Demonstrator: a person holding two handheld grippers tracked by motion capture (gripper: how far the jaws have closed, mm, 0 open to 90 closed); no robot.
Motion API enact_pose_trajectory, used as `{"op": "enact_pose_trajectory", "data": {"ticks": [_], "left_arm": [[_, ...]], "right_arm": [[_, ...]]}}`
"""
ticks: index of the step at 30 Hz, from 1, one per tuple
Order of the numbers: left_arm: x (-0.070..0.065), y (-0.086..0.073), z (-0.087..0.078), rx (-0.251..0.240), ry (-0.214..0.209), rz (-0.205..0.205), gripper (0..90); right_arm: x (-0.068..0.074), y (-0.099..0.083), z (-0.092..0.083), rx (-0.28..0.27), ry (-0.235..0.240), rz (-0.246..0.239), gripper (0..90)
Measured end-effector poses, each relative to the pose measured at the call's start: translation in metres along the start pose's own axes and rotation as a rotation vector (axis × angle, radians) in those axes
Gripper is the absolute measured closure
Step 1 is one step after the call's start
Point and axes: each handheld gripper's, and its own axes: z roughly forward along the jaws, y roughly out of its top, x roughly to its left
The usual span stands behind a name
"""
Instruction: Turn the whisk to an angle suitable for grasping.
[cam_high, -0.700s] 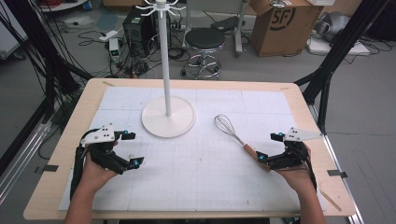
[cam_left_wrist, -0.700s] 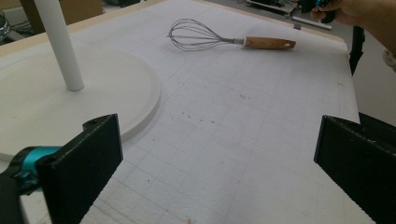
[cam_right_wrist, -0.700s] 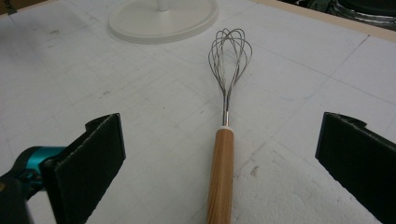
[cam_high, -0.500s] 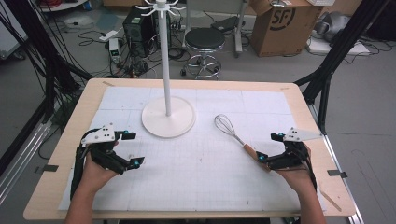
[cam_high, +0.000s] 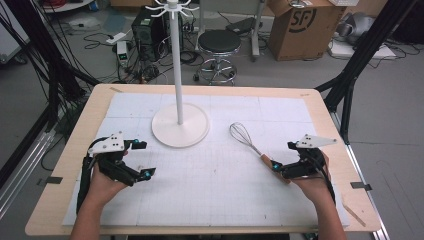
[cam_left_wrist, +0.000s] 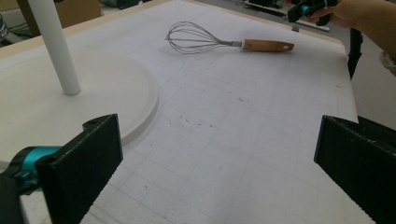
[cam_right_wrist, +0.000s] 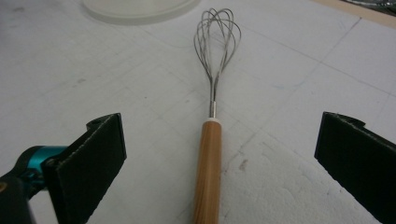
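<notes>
Whisk (cam_high: 248, 144) flat on the mat (cam_high: 215, 200), right of the stand (cam_high: 180, 131), handle toward the right gripper (cam_high: 276, 167). Jaws wide there, straddling the handle end, no pinch. Left gripper (cam_high: 142, 159) open too, holding nothing, near the stand's base.

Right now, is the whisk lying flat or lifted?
Lying flat: the whisk rests on the white mat, handle between the open right tongs, untouched.
</notes>
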Motion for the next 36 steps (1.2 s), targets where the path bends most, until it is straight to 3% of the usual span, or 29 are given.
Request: {"op": "enact_pose_trajectory", "data": {"ticks": [4, 7, 11, 18, 21, 28, 33, 36], "left_arm": [[0.0, 0.0, 0.0, -0.005, -0.007, 0.005, 1.7], [0.0, 0.0, 0.001, -0.002, -0.007, 0.001, 1.7], [0.001, -0.001, 0.002, 0.006, -0.005, 0.003, 1.7], [0.002, -0.001, 0.004, 0.015, -0.003, 0.0, 1.7], [0.001, -0.001, 0.005, 0.019, -0.004, 0.003, 1.7], [0.0, -0.002, 0.007, 0.028, -0.006, 0.003, 1.7], [0.0, -0.001, 0.007, 0.029, -0.007, 0.005, 1.7], [-0.001, -0.001, 0.007, 0.026, -0.008, 0.002, 1.7]], "right_arm": [[-0.003, 0.004, 0.012, 0.073, -0.032, -0.005, 5.9], [-0.005, 0.006, 0.019, 0.112, -0.028, 0.009, 16.9], [-0.004, 0.006, 0.028, 0.171, -0.04, -0.004, 22.1], [-0.004, 0.003, 0.036, 0.208, 0.001, 0.008, 35.9], [-0.001, 0.002, 0.041, 0.238, -0.004, -0.022, 39.6], [0.002, 0.0, 0.048, 0.282, 0.01, -0.039, 48.6], [0.003, -0.002, 0.05, 0.32, 0.013, -0.039, 62.1], [0.002, -0.003, 0.05, 0.315, 0.022, -0.045, 68.6]]}}
